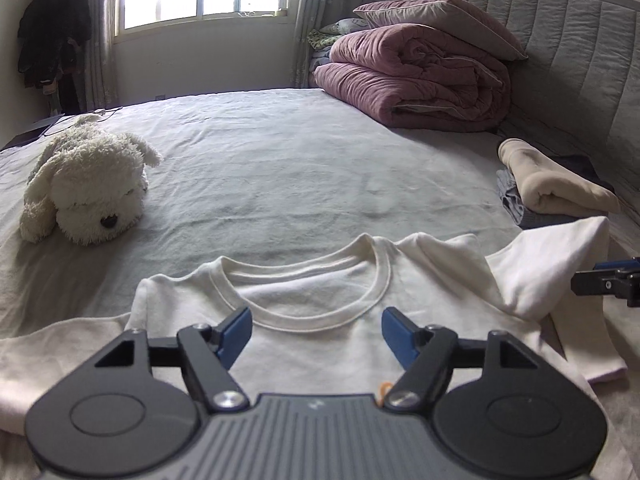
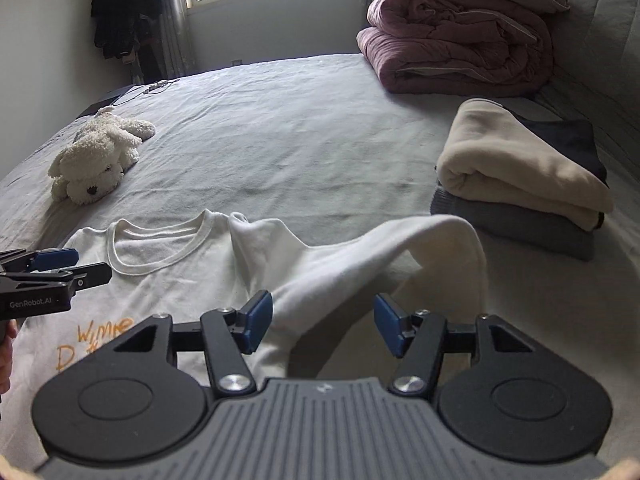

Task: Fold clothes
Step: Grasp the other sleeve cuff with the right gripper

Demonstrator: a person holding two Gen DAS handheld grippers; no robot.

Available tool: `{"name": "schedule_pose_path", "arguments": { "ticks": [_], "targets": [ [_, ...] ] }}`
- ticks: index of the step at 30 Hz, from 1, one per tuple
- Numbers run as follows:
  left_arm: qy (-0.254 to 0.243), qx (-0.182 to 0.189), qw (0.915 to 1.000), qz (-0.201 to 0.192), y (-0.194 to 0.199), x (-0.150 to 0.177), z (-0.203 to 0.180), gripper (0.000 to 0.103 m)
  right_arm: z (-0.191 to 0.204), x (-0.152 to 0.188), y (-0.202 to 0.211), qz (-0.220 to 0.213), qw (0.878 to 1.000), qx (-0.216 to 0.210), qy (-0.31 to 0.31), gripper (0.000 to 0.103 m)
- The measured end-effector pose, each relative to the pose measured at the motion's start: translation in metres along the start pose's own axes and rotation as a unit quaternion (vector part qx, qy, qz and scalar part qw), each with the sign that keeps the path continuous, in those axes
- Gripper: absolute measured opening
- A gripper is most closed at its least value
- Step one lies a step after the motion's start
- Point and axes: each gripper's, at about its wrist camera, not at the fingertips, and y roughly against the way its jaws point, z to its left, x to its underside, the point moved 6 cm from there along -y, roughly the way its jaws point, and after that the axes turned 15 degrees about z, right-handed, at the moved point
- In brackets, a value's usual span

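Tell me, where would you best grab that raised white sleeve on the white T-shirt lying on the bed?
Probably at the cuff end of the raised white sleeve, coming from the right side with the right gripper, whose jaws stand open just before it. The sleeve arches up off the grey bedsheet, so its hem hangs free to pinch; the white T-shirt body lies flat.

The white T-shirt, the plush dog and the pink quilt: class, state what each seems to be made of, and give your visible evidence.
White T-shirt: soft matte knit, probably cotton jersey; ribbed collar band, limp drape.
Plush dog: shaggy synthetic pile, probably polyester; curly tufts, with a dark nose.
Pink quilt: padded fabric with a faint velvety sheen; stitched puffy channels, thick rolled folds. The exact fibre cannot be told.
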Motion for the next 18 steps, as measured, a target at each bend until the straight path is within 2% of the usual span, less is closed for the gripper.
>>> {"name": "schedule_pose_path", "arguments": {
  "ticks": [3,8,13,16,18],
  "targets": [
    [-0.032,-0.013,0.9994,0.007,0.013,0.018,-0.017,0.079,-0.014,0.017,0.003,0.024,0.999,0.005,-0.023,0.061],
    [-0.046,-0.026,0.9982,0.028,0.031,0.045,-0.036,0.084,-0.032,0.044,0.012,0.055,0.996,0.005,-0.064,0.061],
    [-0.071,-0.03,0.996,0.044,0.05,0.082,-0.054,0.088,-0.046,0.063,0.009,0.071,0.989,-0.018,-0.126,0.061],
    [-0.057,-0.036,0.9975,0.023,0.055,0.104,-0.054,0.09,-0.049,0.069,0.001,0.082,0.983,-0.026,-0.16,0.061],
    [-0.035,-0.042,0.9978,0.037,0.05,0.113,-0.059,0.09,-0.046,0.07,-0.003,0.077,0.983,-0.022,-0.164,0.062]
  ]
}}
